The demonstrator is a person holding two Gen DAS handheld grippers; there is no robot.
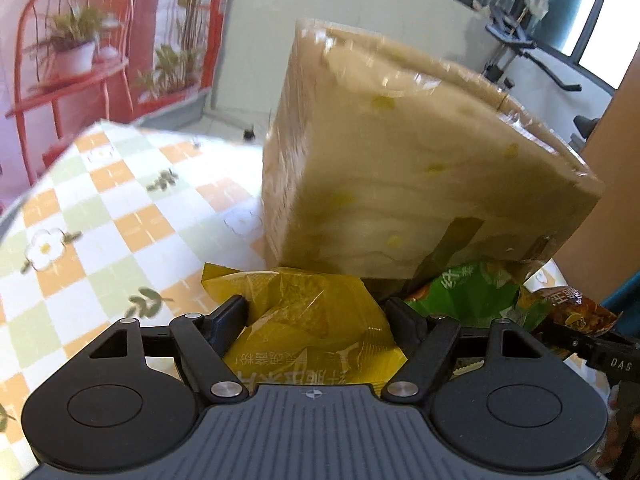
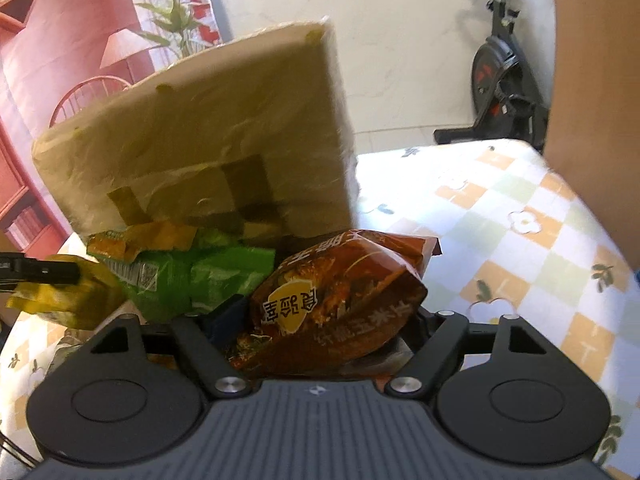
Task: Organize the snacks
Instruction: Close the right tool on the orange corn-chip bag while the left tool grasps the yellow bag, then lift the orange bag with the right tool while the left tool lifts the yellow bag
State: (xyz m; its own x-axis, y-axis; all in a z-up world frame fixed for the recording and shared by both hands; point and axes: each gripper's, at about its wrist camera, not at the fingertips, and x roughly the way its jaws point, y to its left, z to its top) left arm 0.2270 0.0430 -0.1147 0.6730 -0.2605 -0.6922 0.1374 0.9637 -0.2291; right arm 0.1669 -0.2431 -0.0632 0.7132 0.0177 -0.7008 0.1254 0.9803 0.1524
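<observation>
Your left gripper pinches a crinkled yellow packet; your right gripper clamps a glossy red-brown packet. A green packet lies between them, against the tan box. Open checkered table lies at your left, more at your right.

Tabletop covered by checked cloth: orange, pale green and white squares with flower prints. Behind it, a red mural showing a chair and potted plants. Plain pale wall alongside. Dark-framed windows at top, daylight entering. Black exercise bike on pale floor. Brown panel at right edge.
</observation>
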